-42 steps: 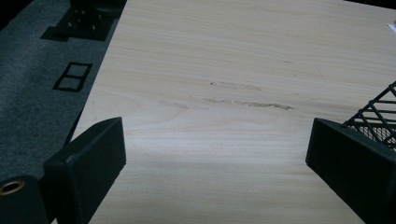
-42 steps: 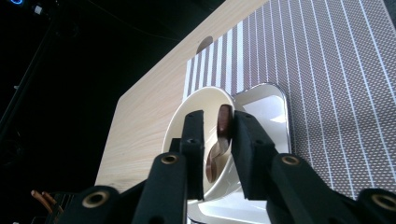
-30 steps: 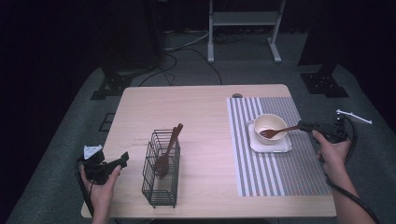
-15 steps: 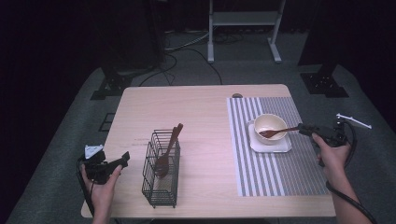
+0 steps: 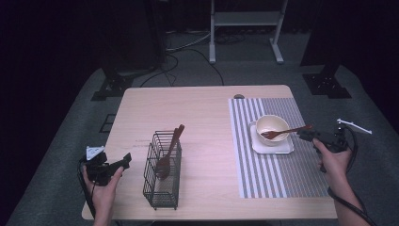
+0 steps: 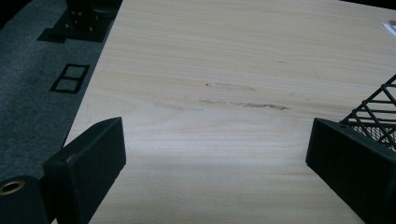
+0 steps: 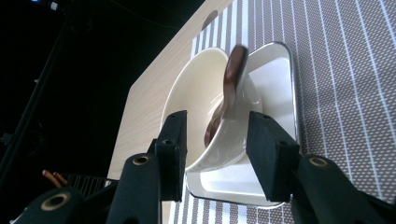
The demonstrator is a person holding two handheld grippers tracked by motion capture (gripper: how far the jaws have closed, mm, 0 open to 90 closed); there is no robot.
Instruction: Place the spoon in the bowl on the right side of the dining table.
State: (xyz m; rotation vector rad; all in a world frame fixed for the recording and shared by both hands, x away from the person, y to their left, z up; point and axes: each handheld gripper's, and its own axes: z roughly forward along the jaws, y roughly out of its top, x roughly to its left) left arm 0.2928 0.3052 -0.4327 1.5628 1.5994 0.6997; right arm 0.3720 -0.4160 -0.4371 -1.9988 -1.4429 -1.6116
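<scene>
I count 1 cream bowl (image 5: 272, 126) on 1 white square plate (image 5: 284, 146), with 1 brown fork (image 5: 286, 132) resting in the bowl, handle over its right rim. My right gripper (image 5: 306, 135) sits just right of the bowl, jaws parted and empty. Left of the bowl stands 1 wire basket (image 5: 162, 176) holding 2 wooden utensils (image 5: 168, 152). My left gripper (image 5: 124, 161), jaws wide, is farther left.

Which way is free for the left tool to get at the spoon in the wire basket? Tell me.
Probably from above only: the left tool is open beside the wire basket, whose mesh walls block the side, while the wooden spoon handle sticks up past the rim.
</scene>
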